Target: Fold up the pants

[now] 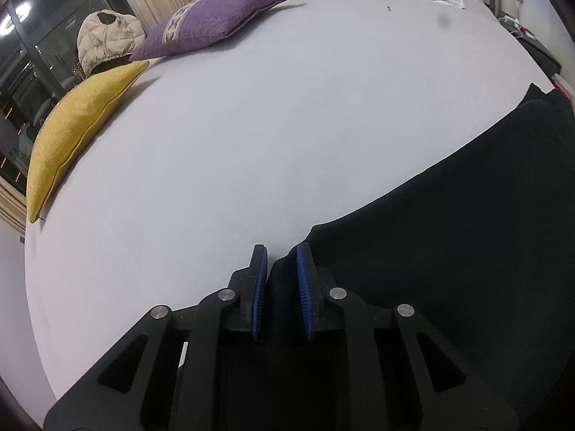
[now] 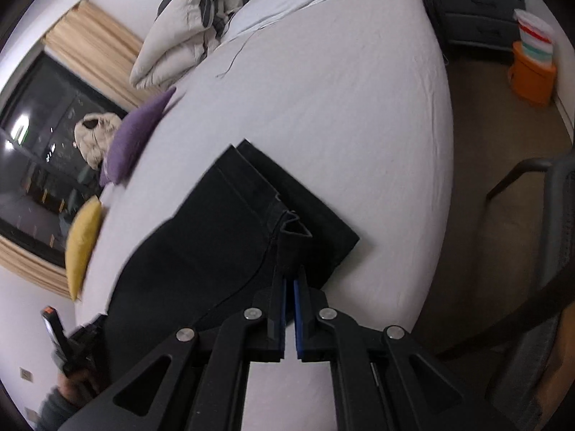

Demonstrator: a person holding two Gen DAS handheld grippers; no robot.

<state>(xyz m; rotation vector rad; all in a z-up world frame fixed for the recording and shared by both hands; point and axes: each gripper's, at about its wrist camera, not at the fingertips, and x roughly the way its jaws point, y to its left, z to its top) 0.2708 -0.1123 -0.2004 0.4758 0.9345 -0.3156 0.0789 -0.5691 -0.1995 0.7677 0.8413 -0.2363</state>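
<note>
Right wrist view: right gripper (image 2: 289, 282) clenched on black pants (image 2: 215, 237) fold, long axis running ahead-left; left gripper (image 1: 282, 262) slightly parted around hem.

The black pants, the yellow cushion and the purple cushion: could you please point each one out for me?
black pants (image 2: 201, 248), right wrist view, middle of the upper folded layer.
yellow cushion (image 1: 77, 133), left wrist view, centre of its face.
purple cushion (image 1: 212, 18), left wrist view, centre of its face.
</note>
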